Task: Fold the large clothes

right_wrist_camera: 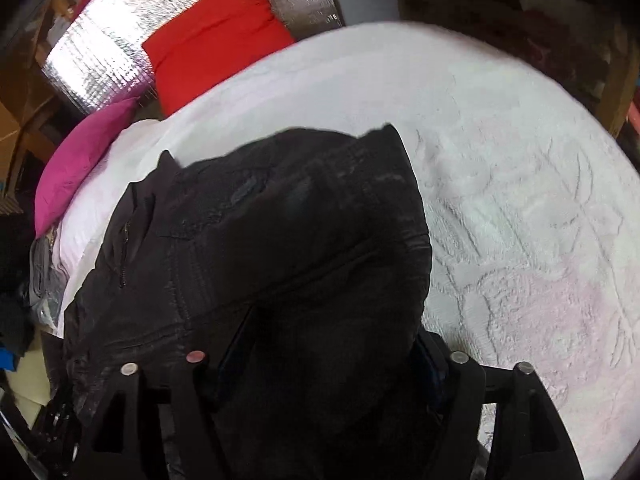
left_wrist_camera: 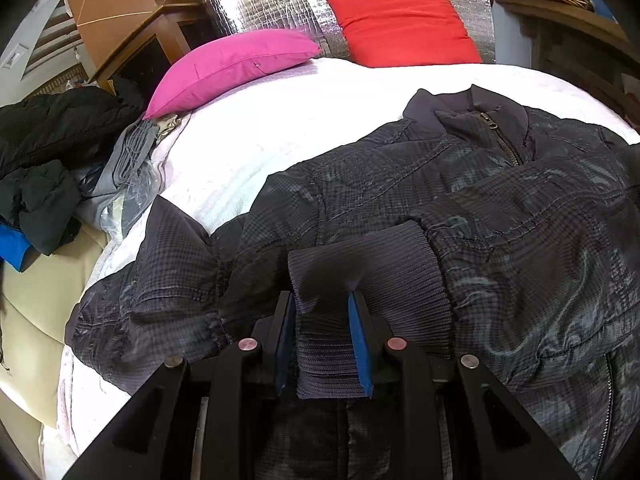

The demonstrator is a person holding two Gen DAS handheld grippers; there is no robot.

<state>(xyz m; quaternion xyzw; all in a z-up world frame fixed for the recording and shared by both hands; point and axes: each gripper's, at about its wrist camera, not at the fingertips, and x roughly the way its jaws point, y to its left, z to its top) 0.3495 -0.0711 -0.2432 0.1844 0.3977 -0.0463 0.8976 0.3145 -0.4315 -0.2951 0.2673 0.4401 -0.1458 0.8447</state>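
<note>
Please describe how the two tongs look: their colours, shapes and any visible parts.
The left tongs have two black fingers lined with blue pads, on a black frame with triangular cut-outs and round metal pins, some pinkish. The right tongs show the same black frame and pins; their fingers are mostly hidden by dark cloth, with only a hint of blue. No cables, sleeves or markings are visible.

Both wrist views look steeply down, close over the jacket [left_wrist_camera: 400, 200] on the bed [left_wrist_camera: 280, 120]; both share the red pillow [right_wrist_camera: 216, 40].
</note>
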